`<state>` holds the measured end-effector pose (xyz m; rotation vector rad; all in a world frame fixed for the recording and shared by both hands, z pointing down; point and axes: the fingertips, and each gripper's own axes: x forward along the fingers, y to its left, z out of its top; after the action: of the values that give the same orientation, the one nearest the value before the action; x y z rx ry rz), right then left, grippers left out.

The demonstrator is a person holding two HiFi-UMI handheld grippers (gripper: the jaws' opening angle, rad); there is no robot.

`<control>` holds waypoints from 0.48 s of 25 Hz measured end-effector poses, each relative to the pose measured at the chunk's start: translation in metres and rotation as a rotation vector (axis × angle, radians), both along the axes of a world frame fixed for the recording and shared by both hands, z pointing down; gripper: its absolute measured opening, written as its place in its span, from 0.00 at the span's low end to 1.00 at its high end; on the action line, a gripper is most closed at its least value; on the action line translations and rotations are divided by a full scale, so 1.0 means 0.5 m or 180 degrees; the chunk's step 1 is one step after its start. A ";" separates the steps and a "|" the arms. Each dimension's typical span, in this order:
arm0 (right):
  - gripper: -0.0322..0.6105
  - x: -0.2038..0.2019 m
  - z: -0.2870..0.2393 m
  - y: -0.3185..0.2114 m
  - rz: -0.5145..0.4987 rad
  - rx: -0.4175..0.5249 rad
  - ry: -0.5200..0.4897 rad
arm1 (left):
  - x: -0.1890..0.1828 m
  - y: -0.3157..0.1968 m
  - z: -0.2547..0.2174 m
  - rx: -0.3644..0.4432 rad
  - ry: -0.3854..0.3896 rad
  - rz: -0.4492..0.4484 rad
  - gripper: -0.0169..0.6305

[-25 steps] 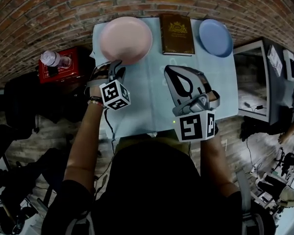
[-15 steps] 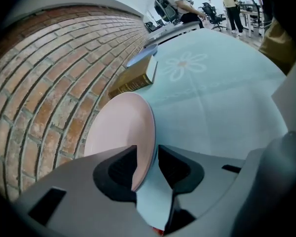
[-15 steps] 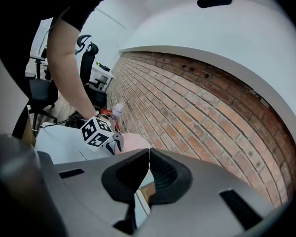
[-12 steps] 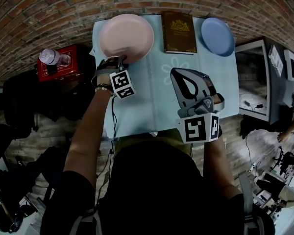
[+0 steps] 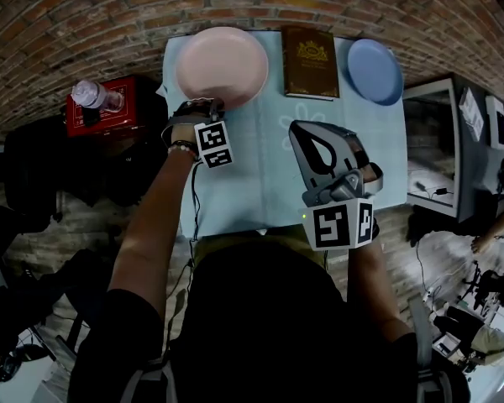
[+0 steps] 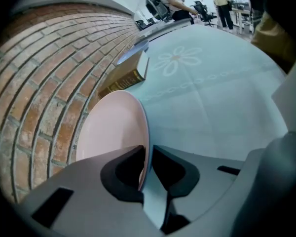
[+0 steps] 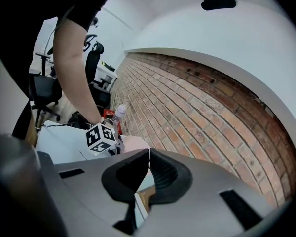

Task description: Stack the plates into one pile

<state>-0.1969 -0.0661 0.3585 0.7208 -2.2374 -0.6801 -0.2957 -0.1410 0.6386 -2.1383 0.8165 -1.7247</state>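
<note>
A pink plate (image 5: 223,65) lies at the table's far left, next to the brick wall. My left gripper (image 5: 203,107) is at its near rim. In the left gripper view the rim (image 6: 145,147) stands between the jaws of this gripper (image 6: 147,151). The jaws are closing and their pads pinch the rim. A blue plate (image 5: 375,70) lies at the far right corner. My right gripper (image 5: 315,134) hovers over the table's right half, shut with nothing in it (image 7: 149,156). It looks toward the left gripper's marker cube (image 7: 102,137).
A brown book (image 5: 311,61) lies between the two plates at the far edge. The table carries a pale blue cloth (image 5: 260,179). A red box (image 5: 109,112) with a bottle (image 5: 91,97) on it stands left of the table. A cabinet (image 5: 433,141) stands at the right.
My left gripper has moved forward to the pink plate's near rim and its jaws have come together on it. The right gripper has barely shifted.
</note>
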 end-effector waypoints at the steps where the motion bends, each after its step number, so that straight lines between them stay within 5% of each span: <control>1: 0.10 -0.004 -0.002 0.001 -0.0021 0.0015 0.0009 | 0.000 0.002 0.000 0.0020 -0.0033 0.0035 0.13; 12: 0.10 -0.012 -0.017 0.004 -0.0110 0.0043 -0.0048 | 0.006 0.016 -0.095 0.0182 -0.0121 0.0262 0.12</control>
<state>-0.2031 -0.0643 0.3497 0.6975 -2.2657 -0.7093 -0.2928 -0.1327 0.5910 -2.0660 0.7475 -1.6754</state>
